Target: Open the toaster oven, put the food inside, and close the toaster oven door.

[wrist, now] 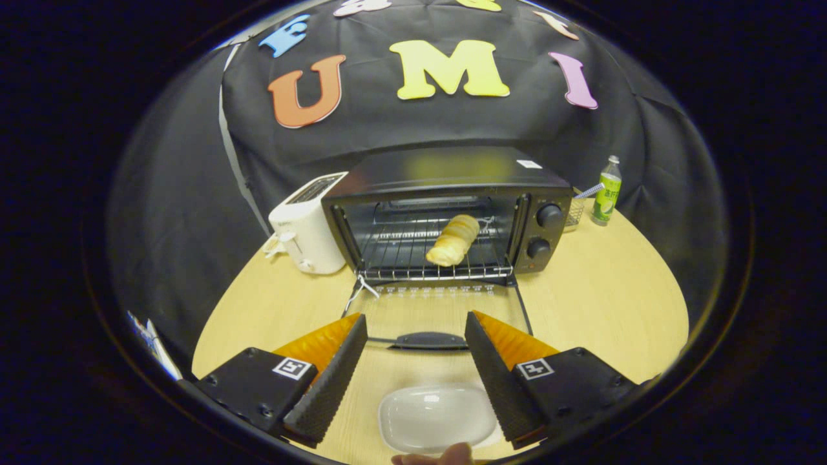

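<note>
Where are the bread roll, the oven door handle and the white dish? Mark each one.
bread roll [453,239]: gripper view, middle of its crust, on the oven rack.
oven door handle [431,340]: gripper view, middle of the dark bar, between the open fingertips.
white dish [434,416]: gripper view, bare inner floor, between the fingers.

From above the tongs [415,336], the camera looks down across the table [601,303] toward the open toaster oven [446,213].

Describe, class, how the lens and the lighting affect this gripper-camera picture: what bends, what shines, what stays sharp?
Gripper view: fisheye bends the table edge into a curve; soft glare sits on the toaster oven top and white dish; the bread roll on the rack is sharp; the open gripper fingers look oversized.
</note>
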{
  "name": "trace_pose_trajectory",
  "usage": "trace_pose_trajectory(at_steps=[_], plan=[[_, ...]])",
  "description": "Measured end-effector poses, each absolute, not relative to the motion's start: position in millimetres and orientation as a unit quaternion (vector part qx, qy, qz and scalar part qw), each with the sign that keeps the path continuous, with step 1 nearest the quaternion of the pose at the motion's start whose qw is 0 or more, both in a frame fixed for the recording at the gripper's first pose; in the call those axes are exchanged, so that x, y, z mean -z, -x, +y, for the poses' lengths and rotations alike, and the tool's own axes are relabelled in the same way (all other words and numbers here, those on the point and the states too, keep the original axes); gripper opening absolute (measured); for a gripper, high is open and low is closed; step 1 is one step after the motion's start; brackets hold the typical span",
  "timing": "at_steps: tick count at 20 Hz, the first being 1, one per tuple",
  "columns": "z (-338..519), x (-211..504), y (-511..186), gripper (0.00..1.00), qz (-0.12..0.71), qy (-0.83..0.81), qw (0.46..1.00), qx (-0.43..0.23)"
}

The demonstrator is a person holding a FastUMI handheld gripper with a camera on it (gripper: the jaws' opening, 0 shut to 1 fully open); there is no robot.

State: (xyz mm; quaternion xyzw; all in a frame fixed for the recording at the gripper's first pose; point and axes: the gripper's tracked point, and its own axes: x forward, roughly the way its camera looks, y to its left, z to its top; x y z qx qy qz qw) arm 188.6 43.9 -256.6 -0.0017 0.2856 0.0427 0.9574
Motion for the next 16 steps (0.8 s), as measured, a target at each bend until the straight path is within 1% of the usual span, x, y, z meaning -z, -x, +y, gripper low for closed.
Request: trace_pose_trajectory(at_steps=[5,8,16], plan=[[40,310,-172,1.0,0.315,0.019,0.948,-0.043],[36,340,-175,1.0,0.331,0.025,0.943,-0.036],[24,372,-204,1.0,0.36,0.033,0.932,-0.008]])
